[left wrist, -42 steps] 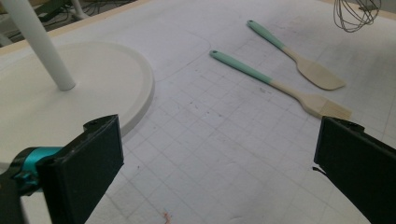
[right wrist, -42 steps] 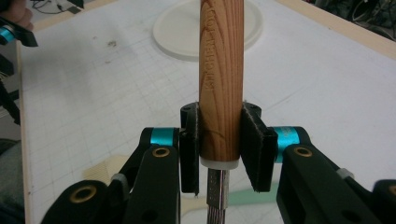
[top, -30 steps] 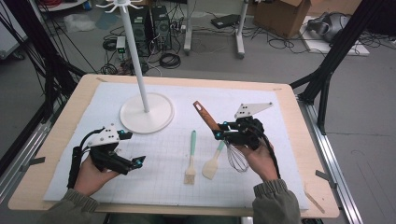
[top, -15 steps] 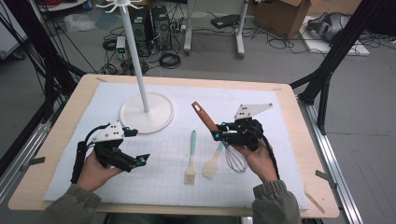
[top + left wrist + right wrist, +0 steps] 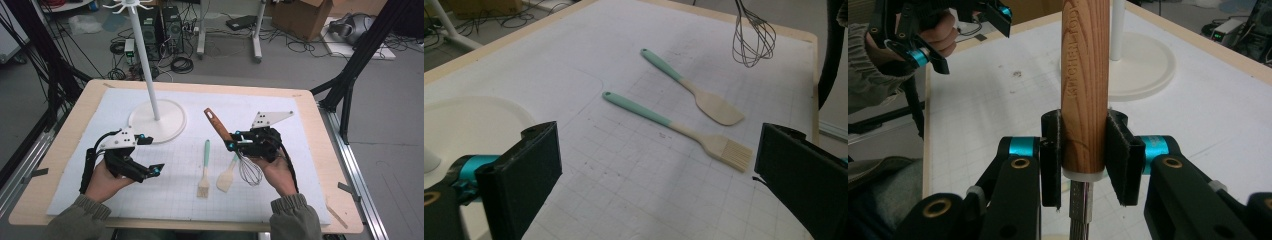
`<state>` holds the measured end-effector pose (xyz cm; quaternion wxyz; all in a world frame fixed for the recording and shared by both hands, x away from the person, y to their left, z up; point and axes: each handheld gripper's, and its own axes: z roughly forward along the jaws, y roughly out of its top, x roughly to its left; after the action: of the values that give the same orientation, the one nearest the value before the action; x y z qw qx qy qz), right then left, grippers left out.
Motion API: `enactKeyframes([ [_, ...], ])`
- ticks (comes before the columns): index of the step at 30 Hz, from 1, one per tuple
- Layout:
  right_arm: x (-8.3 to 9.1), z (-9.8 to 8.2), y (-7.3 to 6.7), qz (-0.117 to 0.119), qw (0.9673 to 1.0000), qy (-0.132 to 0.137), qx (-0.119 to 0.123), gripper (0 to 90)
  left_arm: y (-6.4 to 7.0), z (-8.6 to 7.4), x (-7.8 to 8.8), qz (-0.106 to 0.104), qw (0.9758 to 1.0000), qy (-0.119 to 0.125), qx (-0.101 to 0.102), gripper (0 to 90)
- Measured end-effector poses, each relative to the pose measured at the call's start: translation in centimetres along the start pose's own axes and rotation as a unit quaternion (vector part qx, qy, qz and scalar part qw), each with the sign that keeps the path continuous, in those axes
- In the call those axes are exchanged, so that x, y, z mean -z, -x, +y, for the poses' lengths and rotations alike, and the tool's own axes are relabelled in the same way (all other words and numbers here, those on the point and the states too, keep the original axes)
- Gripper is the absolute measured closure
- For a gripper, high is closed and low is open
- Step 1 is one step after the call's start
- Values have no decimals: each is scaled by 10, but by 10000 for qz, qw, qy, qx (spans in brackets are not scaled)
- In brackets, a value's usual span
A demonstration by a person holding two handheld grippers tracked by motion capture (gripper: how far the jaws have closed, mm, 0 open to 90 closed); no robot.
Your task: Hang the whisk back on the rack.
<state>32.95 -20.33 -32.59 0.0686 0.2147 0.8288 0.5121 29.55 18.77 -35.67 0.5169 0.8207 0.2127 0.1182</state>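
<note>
White table (image 5: 310, 200): right gripper (image 5: 1083, 150) clamps whisk (image 5: 248, 170) by its handle's base; top-heavy, it may pivot. Left gripper (image 5: 150, 155) wide, empty.

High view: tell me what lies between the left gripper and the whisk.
In the high view, a pastry brush and a spatula lie on the mat between the left gripper and the whisk.

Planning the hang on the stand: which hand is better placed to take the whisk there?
Right, probably. The right gripper is already shut on the whisk by its wooden handle, while the left gripper stands open and empty nearer the stand.
</note>
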Motion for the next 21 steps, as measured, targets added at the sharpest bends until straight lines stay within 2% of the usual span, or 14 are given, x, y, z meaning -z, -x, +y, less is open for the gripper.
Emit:
enactKeyframes([
  [21,-7,9,-9,259,9996,112,86,705,2,12,-1,-163,9998,101,-70,71],
])
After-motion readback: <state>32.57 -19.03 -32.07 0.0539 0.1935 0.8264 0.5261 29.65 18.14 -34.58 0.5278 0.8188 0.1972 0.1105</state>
